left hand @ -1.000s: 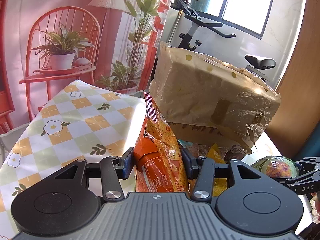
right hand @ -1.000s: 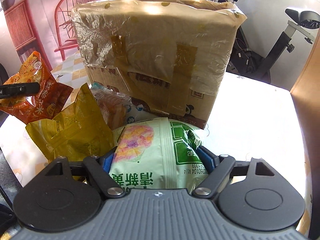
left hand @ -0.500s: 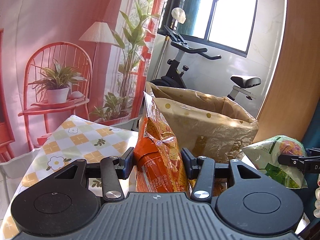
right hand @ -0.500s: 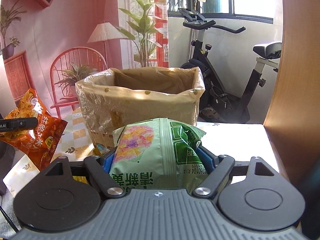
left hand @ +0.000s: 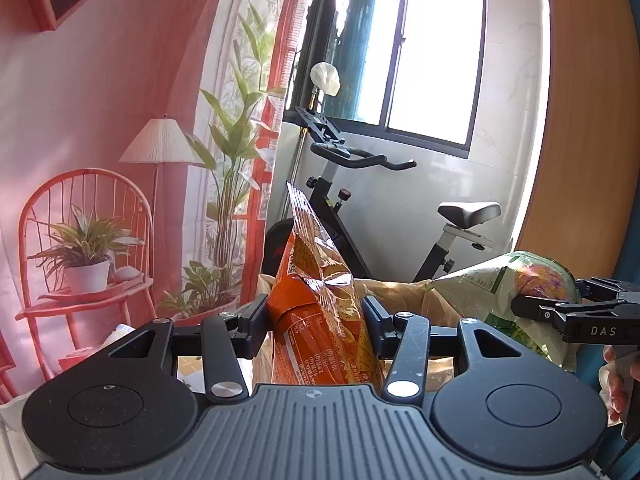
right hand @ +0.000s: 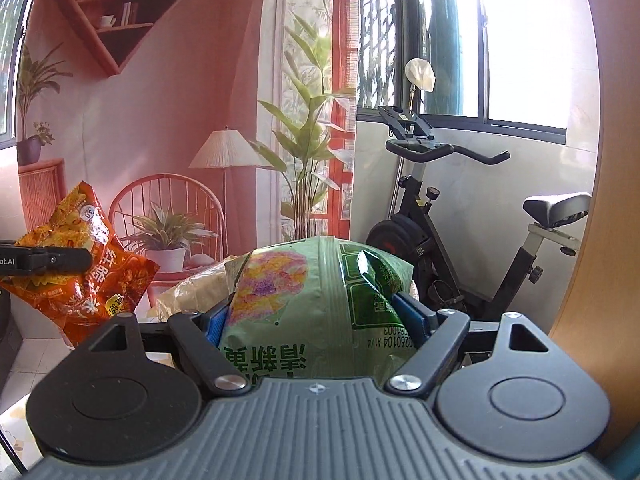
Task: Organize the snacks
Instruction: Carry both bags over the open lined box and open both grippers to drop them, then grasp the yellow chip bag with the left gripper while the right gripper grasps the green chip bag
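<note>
Both packets lifted higher | left tongs (left hand: 316, 322) clamp orange packet (left hand: 316, 312) | right tongs (right hand: 320, 318) clamp green packet (right hand: 316, 304) | box (right hand: 196, 292) (contents hidden)

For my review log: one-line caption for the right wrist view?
Right gripper holds a green snack bag; left gripper holds an orange snack bag.

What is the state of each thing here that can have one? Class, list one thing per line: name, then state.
left claw: shut on orange snack bag
right claw: shut on green snack bag
orange snack bag: gripped, upright, held in the air
green snack bag: gripped, puffy, held in the air
lined box: only its rim shows behind the bags; contents hidden
</note>
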